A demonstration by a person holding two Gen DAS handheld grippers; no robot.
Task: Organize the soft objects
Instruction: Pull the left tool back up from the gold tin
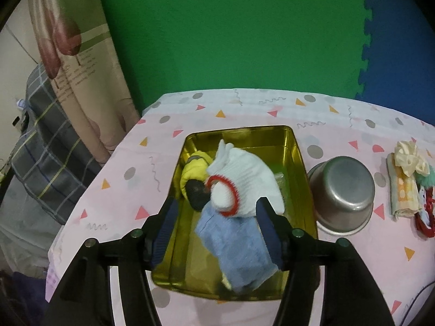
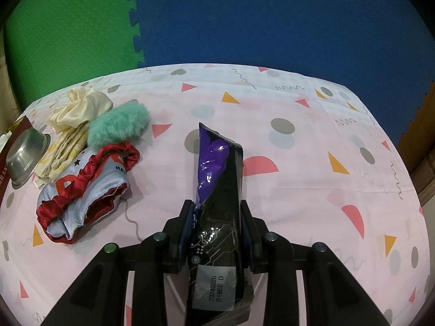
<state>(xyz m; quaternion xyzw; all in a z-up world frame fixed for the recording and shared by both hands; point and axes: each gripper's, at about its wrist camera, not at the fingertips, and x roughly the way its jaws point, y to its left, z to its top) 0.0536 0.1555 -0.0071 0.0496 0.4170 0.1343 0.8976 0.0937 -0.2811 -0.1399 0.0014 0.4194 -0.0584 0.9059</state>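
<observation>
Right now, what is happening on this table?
A person with two handheld grippers is sorting soft things. The left gripper is open above a gold tin holding a white sock, a blue cloth and a yellow item. The right gripper grips a black-and-purple packet. More soft things wait beside a steel bowl.

A table in a pink patterned cloth (image 2: 272,103) stood before green (image 1: 217,32) and blue foam wall mats (image 2: 272,16), a curtain (image 1: 78,62) at left.
</observation>
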